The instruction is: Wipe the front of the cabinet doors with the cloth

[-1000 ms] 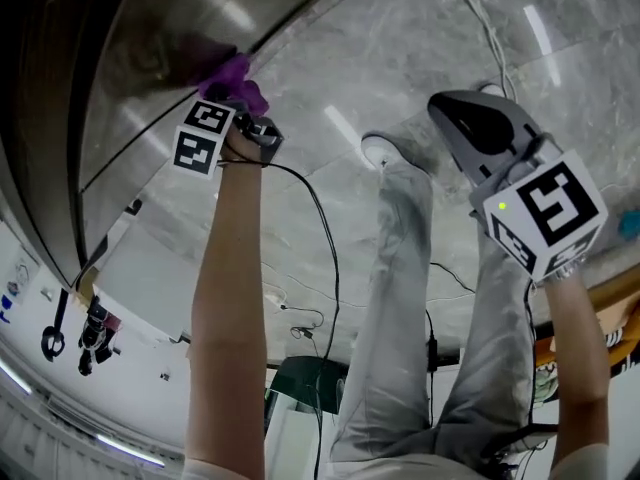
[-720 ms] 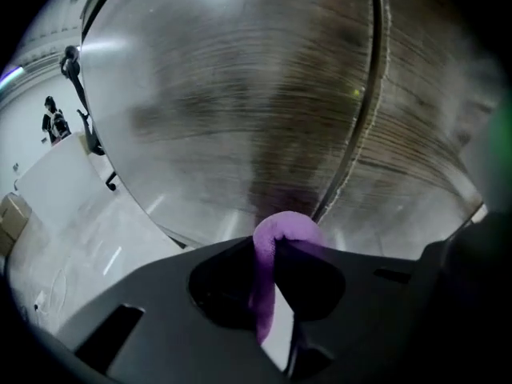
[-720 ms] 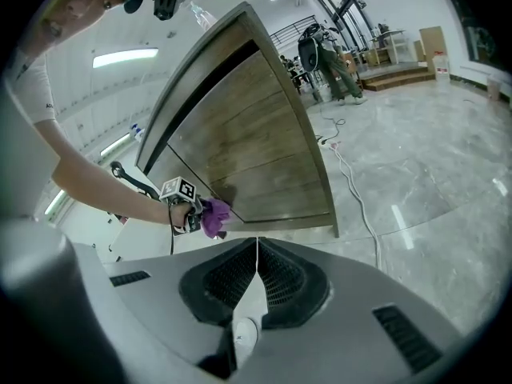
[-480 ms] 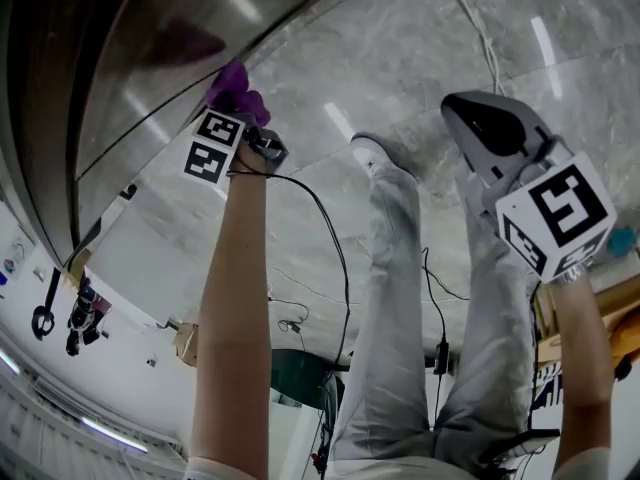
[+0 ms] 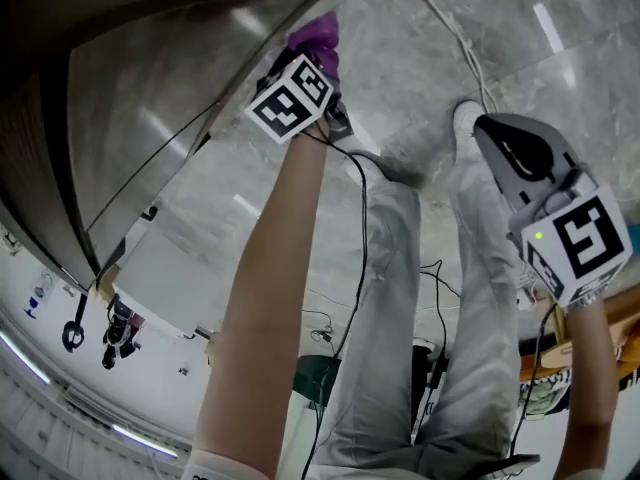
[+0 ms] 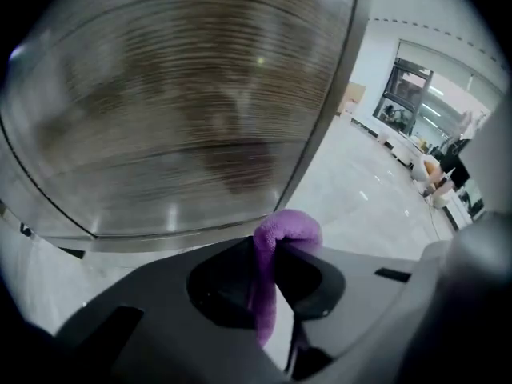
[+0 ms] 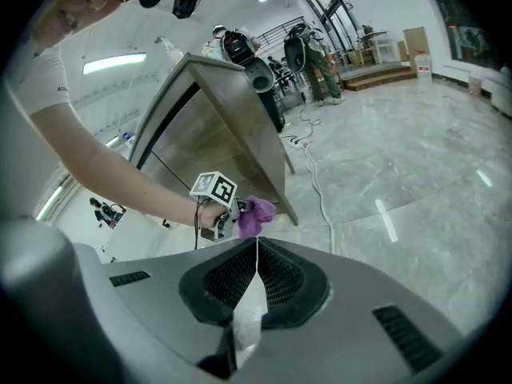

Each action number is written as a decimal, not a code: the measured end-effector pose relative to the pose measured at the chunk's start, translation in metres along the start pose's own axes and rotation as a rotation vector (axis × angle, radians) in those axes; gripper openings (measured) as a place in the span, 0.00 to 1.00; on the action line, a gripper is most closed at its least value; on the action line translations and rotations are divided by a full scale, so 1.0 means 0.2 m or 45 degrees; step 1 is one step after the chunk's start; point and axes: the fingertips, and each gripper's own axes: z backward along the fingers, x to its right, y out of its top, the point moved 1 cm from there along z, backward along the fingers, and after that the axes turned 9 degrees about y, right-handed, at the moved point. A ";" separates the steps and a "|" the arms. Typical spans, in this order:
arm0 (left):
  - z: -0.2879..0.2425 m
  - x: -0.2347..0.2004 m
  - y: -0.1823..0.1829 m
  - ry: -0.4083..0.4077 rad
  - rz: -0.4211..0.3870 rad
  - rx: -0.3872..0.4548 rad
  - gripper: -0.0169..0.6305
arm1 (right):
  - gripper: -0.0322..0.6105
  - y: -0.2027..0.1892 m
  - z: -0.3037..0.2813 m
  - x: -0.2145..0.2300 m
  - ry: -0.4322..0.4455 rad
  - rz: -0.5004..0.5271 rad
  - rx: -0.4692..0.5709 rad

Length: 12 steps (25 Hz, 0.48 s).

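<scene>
My left gripper (image 5: 318, 46) is shut on a purple cloth (image 5: 316, 36) and holds it at the lower right corner of the steel cabinet door (image 5: 160, 118). In the left gripper view the cloth (image 6: 276, 250) hangs pinched between the jaws, just below the door's (image 6: 184, 118) bottom edge. The right gripper view shows the left gripper (image 7: 240, 214) with the cloth (image 7: 258, 213) next to the cabinet's (image 7: 216, 126) near corner. My right gripper (image 5: 520, 153) hangs off to the right over the floor, shut and empty, far from the cabinet.
The person's legs (image 5: 400, 298) stand on a grey marble floor (image 5: 440, 58). A white cable (image 5: 450, 28) runs across the floor near the cabinet corner, and a black cable (image 5: 355, 228) trails from the left gripper. Equipment and steps (image 7: 376, 62) stand far behind.
My left gripper has slid the cloth to the right along the door, from its middle to the lower right corner. The right gripper has barely moved.
</scene>
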 end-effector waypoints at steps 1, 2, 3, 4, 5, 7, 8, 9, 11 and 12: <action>-0.02 0.06 0.03 -0.018 0.008 0.006 0.10 | 0.09 -0.02 0.04 0.02 -0.024 -0.018 0.010; -0.03 0.11 0.05 -0.031 0.026 0.009 0.10 | 0.09 -0.04 0.07 0.05 -0.046 -0.034 0.017; -0.06 0.14 0.06 -0.040 0.043 0.009 0.10 | 0.09 -0.06 0.11 0.07 -0.067 -0.051 0.023; -0.08 0.17 0.07 -0.047 0.047 0.006 0.10 | 0.09 -0.09 0.13 0.10 -0.089 -0.071 0.031; -0.11 0.19 0.07 -0.051 0.036 0.004 0.10 | 0.09 -0.11 0.14 0.12 -0.112 -0.091 0.043; -0.18 0.18 0.08 -0.051 0.000 0.007 0.10 | 0.09 -0.15 0.12 0.16 -0.153 -0.127 0.070; -0.21 0.15 0.08 -0.048 -0.006 0.013 0.10 | 0.09 -0.18 0.10 0.16 -0.167 -0.140 0.080; -0.24 0.11 0.08 -0.042 -0.001 0.018 0.10 | 0.09 -0.21 0.07 0.16 -0.178 -0.153 0.089; -0.28 0.00 0.09 -0.023 0.030 0.029 0.10 | 0.09 -0.27 0.00 0.13 -0.192 -0.177 0.103; -0.30 -0.06 0.10 -0.015 0.045 0.036 0.10 | 0.09 -0.30 -0.04 0.12 -0.196 -0.186 0.106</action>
